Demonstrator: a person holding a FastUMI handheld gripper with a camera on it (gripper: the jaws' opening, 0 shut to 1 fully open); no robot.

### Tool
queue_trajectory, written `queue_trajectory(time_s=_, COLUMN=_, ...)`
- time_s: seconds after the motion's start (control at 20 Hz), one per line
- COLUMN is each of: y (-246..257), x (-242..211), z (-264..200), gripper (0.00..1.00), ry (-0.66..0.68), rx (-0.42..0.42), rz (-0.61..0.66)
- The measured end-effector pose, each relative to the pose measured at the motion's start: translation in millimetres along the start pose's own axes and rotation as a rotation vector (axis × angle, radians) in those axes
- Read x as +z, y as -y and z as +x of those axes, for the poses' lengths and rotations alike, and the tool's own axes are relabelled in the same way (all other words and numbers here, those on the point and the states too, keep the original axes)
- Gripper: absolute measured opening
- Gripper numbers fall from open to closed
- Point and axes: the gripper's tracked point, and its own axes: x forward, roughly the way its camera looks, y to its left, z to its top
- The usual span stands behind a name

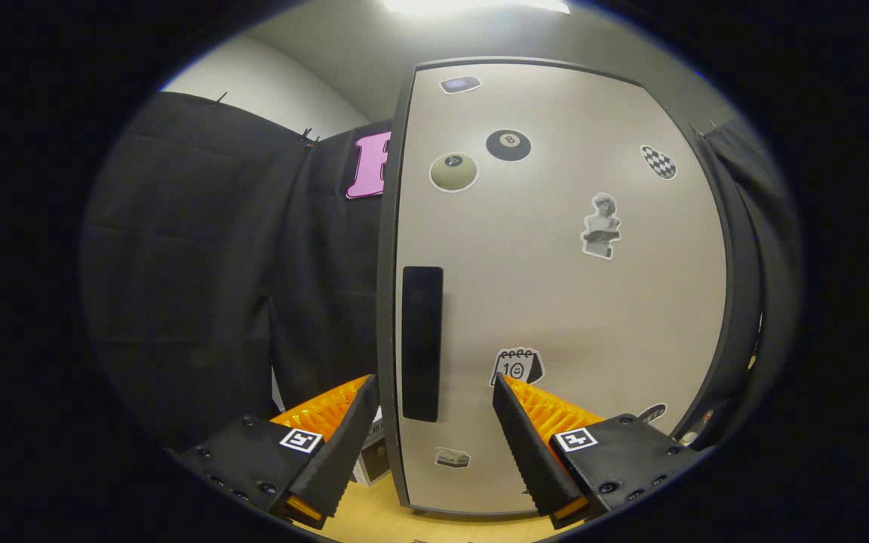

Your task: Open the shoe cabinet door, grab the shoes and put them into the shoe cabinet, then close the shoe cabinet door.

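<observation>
Shoe cabinet door point(555, 286) is closed and stands upright just ahead of the fingers, pale beige with a dark frame around it. The gripper point(434, 392) is spread wide apart and holds nothing; both fingers are clear of the door.

A tall, dark, vertical handle point(422, 343) sits near the door's hinge-free edge, beyond and between the two fingers, closer to the left one. Its lower end falls about level with the fingertips. Cannot tell whether the tips touch the panel; they appear to be apart from it.

Stickers are scattered over the door: a black eight-ball point(508, 145) and a pale ball point(453, 172) high up, a checkered oval point(658, 162) toward the far side, a bust figure point(600, 226) mid-panel, a calendar sticker point(516, 366) just above the right finger, and a small pale sticker point(452, 457) low between the fingers.

Below the cabinet is a strip of light wooden floor point(374, 513). A small box point(370, 452) sits on it just behind the left finger, beside the cabinet's edge. Black cloth point(201, 286) hangs beyond the left finger.
</observation>
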Motion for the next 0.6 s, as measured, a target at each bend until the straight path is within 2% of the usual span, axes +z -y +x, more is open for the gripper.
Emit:
queue_trajectory(time_s=0.3, y=-16.0, x=3.5, z=34.9, gripper=0.95, ry=-0.029, rx=-0.004, rz=0.024)
queue_trajectory(time_s=0.4, y=-20.4, x=-1.5, z=44.1, gripper=0.8, ry=-0.057, rx=-0.018, rz=0.016)
queue_trajectory(time_s=0.5, y=-19.6, x=-9.5, z=49.1, gripper=0.71, ry=-0.096, rx=-0.046, rz=0.019)
queue_trajectory(time_s=0.6, y=-17.0, x=-10.4, z=50.5, gripper=0.71, ry=-0.1, rx=-0.068, rz=0.024)
